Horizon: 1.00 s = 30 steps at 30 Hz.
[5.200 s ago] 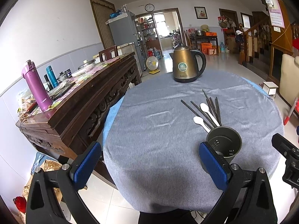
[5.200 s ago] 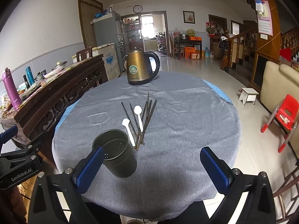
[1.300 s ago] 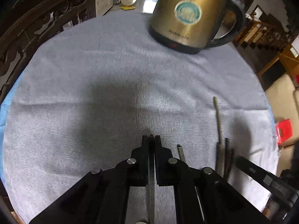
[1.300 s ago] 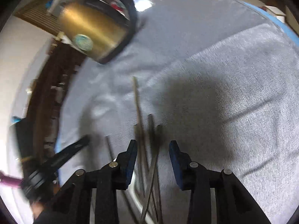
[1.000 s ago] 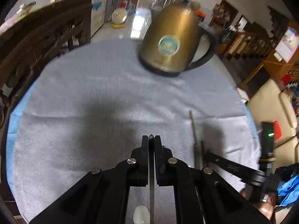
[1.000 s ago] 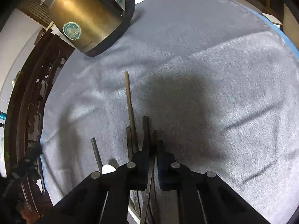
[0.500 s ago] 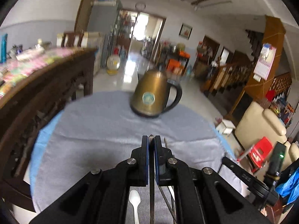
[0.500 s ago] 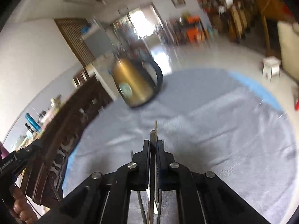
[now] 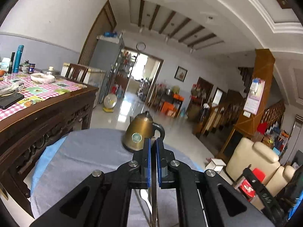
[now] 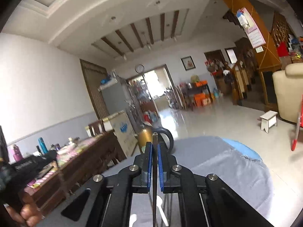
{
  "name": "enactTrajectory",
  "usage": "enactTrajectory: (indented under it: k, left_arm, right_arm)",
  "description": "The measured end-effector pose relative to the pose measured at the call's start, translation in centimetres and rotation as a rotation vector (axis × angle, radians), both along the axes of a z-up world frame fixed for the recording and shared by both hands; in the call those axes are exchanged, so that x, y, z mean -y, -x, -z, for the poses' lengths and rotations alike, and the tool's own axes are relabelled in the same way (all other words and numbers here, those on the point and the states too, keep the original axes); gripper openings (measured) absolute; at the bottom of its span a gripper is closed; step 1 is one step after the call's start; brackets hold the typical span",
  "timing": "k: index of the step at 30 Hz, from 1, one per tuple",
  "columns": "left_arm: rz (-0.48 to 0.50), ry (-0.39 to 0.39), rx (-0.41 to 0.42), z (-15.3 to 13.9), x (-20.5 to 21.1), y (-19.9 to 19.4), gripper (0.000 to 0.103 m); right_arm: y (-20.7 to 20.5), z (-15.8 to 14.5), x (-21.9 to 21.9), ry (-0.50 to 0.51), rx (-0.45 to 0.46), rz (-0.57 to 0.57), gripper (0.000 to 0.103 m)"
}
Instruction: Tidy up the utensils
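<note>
Left wrist: left gripper [image 9: 153, 141] clamps a chopstick [image 9: 153, 189]; right gripper [image 10: 155, 147] clamps another chopstick [image 10: 155, 189], both above table [image 9: 85, 151].

Brass kettle [image 9: 141, 132] on grey tablecloth [image 9: 90, 151] — carved sideboard [image 9: 43, 121] beside

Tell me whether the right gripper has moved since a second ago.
Yes. The right gripper has risen and tilted up: the kettle, then large above it, now sits small at its tips, chopstick clamped.

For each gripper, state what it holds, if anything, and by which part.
Left gripper and right gripper each hold one chopstick, clamped just below its squared tip.
</note>
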<state>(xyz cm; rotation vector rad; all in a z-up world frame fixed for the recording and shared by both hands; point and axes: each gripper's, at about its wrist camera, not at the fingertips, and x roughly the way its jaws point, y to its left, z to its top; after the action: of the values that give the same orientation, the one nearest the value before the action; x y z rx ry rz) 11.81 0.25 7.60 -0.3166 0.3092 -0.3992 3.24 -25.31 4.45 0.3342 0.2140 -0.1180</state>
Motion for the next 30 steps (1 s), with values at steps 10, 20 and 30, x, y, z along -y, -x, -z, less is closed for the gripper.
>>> enactTrajectory:
  k: [10,20,30]
  left_arm:
    - [-0.075,-0.035,0.033,4.0,2.2,0.5,0.005]
    - [-0.05,-0.124,-0.026,7.3,2.8,1.9,0.006]
    - [-0.035,-0.084,-0.077,8.3,-1.7,3.0,0.053]
  right_arm:
    - [3.1,0.0,-3.0,0.007,-0.004,-0.092,0.007]
    - [2.7,4.8,-4.8,0.042,-0.17,-0.169,0.008]
    - [4.9,4.2,-0.1,-0.066,-0.11,-0.11,0.061]
